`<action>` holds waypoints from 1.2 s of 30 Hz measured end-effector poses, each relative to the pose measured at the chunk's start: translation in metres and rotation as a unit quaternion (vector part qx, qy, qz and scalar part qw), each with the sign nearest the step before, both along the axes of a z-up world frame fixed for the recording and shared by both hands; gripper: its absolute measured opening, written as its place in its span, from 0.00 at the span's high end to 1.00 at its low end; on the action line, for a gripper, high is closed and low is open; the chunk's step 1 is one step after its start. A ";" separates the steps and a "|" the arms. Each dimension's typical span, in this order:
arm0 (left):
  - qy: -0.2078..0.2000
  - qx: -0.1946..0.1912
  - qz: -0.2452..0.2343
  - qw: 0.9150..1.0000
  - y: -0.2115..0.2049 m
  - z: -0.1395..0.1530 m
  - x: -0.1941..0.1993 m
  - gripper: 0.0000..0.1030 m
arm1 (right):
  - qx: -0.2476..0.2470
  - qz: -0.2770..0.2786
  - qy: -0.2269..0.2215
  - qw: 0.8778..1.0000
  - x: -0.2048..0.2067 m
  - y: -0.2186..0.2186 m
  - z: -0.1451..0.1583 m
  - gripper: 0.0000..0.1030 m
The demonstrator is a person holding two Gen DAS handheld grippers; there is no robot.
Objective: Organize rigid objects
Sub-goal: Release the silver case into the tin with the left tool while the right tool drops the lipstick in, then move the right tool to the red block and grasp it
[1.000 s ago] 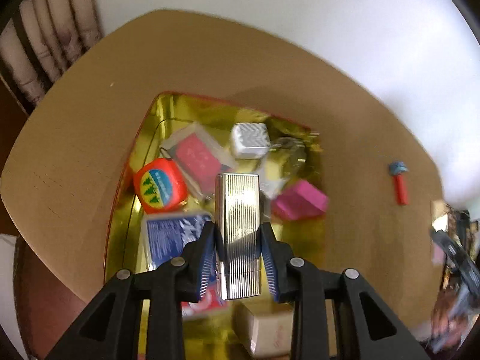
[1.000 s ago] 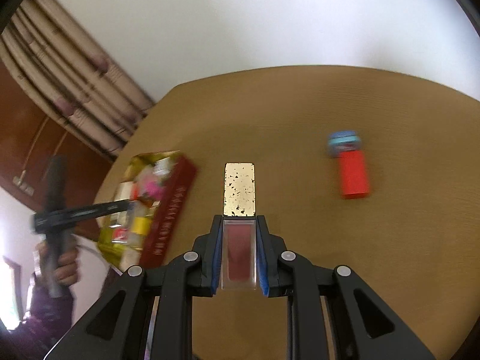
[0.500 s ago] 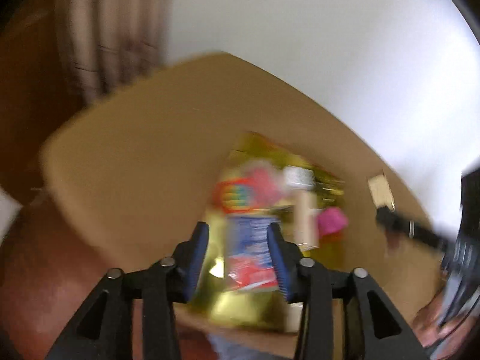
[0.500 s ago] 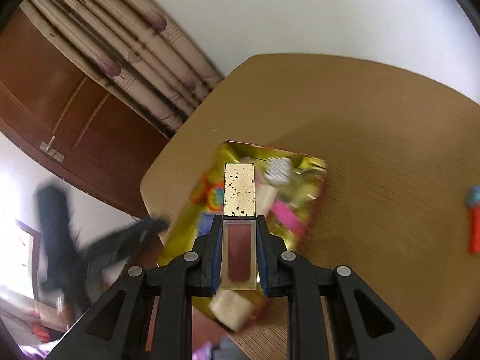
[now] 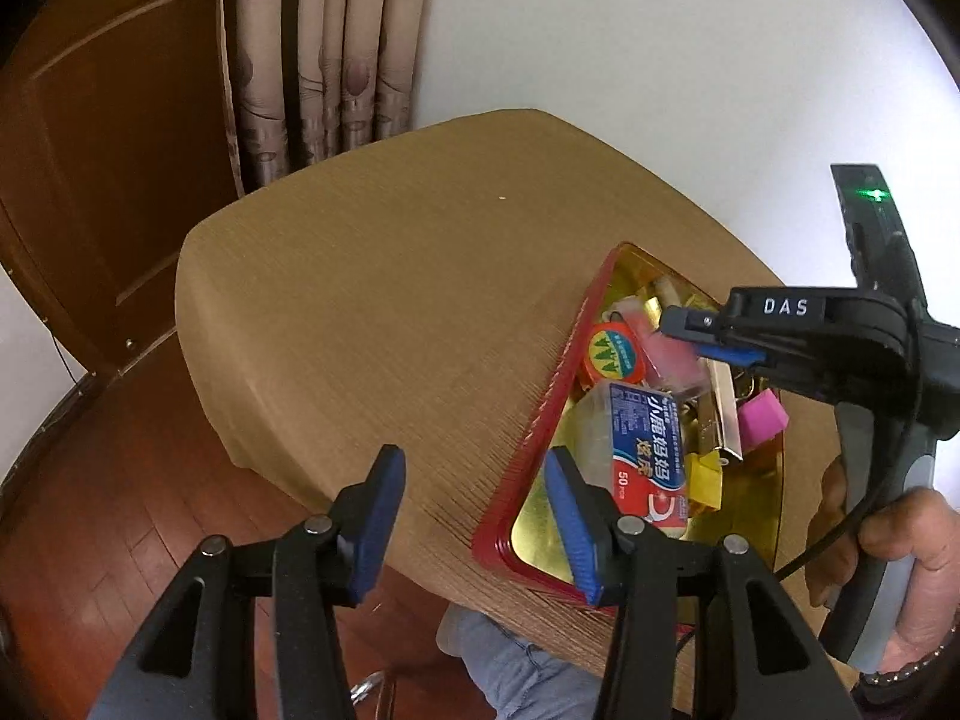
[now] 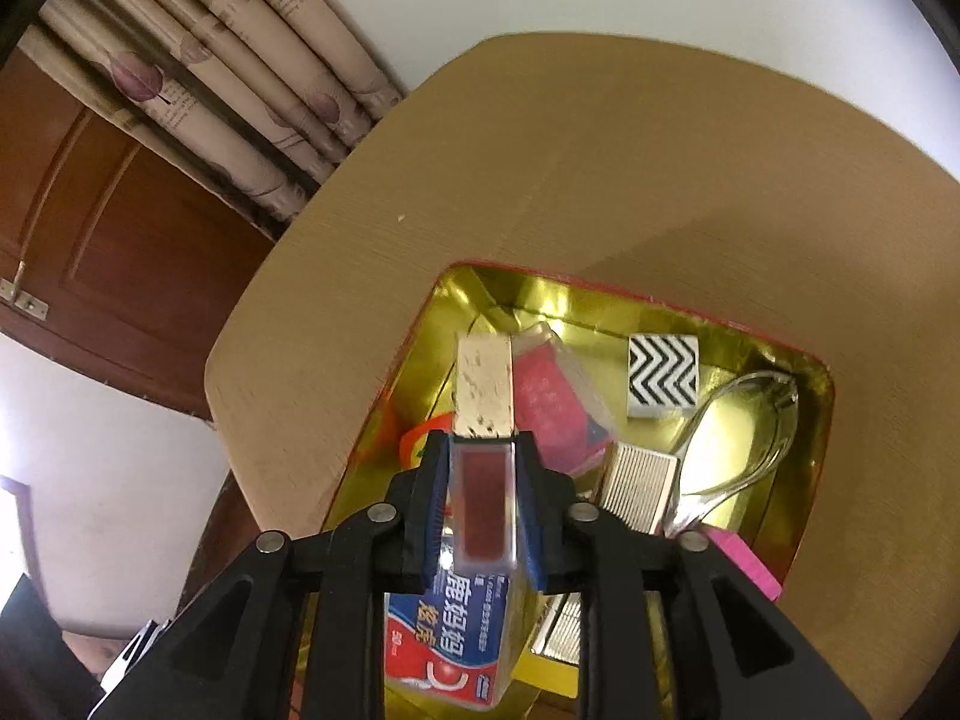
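The lipstick [image 6: 483, 483], a clear tube with dark red inside and a gold-flecked cap, sits clamped between the blue pads of the right claw [image 6: 483, 504], cap pointing to 12 o'clock over the gold tray [image 6: 810, 420]. Inside the tray, at 1 o'clock from the lipstick, lies a pink card box [image 6: 555, 414]; further toward 2 o'clock is a black-and-white zigzag block [image 6: 663, 375]. At 3 o'clock lies a ribbed silver case [image 6: 639, 483], with a metal spoon [image 6: 720, 456] just beside it. A pink block [image 6: 747, 561] lies at 4 o'clock, and a blue-and-red box [image 6: 456, 630] at 6 o'clock, under the claw.

In the left wrist view, the left claw [image 5: 474, 516] stands open and empty; its jaws have just been opening. It hangs over the near edge of the bench [image 5: 390, 312], with the tray's red rim [image 5: 540, 420] at about 2 o'clock from it. There the blue-and-red box [image 5: 645, 450], a round orange item [image 5: 615, 357] and the pink block [image 5: 762, 420] show in the tray. The right claw [image 5: 690, 330] reaches in over the tray from 3 o'clock, held by a hand [image 5: 888, 546].
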State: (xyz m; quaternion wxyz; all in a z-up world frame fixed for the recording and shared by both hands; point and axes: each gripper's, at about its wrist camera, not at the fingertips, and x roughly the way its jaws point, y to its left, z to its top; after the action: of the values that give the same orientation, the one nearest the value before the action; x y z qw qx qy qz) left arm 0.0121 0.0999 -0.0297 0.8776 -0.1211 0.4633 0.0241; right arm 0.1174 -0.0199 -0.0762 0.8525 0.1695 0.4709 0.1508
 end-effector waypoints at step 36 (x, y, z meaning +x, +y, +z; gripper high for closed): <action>0.024 0.001 -0.287 0.958 -0.277 0.063 0.040 0.52 | -0.112 -0.243 -0.068 0.961 -0.176 -0.357 -0.061 0.06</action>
State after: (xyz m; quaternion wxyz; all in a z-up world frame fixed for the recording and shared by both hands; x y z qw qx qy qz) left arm 0.0522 -0.1774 0.0335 0.8363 0.0186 0.4997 -0.2248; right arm -0.0582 -0.3768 -0.1374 0.9072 0.1716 0.3699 -0.1039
